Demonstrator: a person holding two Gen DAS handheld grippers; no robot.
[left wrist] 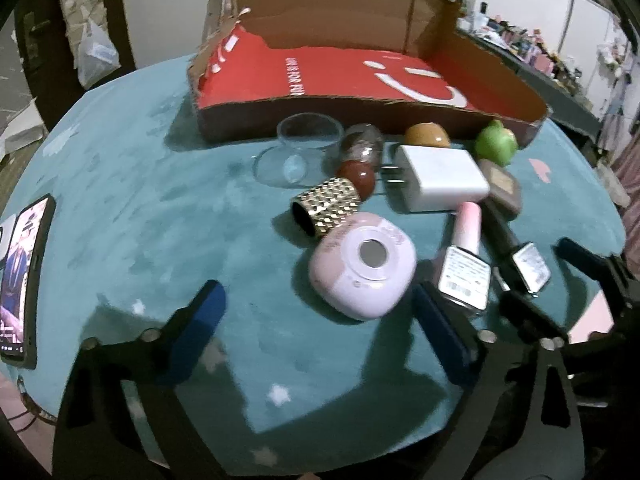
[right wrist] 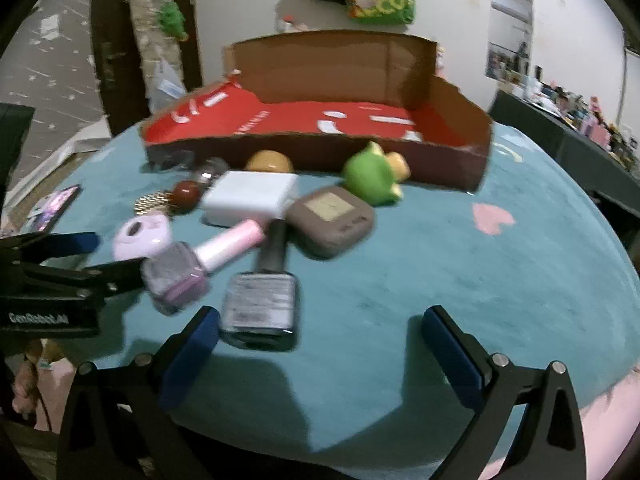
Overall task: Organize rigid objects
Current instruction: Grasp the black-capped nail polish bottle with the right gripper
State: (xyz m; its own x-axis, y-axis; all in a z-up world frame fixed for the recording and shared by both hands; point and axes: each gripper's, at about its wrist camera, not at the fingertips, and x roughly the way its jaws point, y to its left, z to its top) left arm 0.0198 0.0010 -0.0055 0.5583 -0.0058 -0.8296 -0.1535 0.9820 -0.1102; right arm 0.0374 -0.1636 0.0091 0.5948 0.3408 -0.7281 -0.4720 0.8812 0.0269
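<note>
Both grippers pointed steeply down at the teal table [left wrist: 140,200]. The left gripper [left wrist: 320,316] stood wide apart around the lilac case [left wrist: 362,264], not pressing it. The right gripper [right wrist: 320,336] gaped, empty, its left finger just beside the grey bottle [right wrist: 260,304]. The box [right wrist: 320,152] sat behind the clutter.

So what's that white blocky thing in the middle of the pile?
It looks like a white plug-in charger: a smooth, glossy plastic block with rounded corners and two metal prongs at one end. It lies flat on the teal cloth, among the clutter in front of the cardboard box. The pink-capped bottle points at it; no gripper touches it.
</note>
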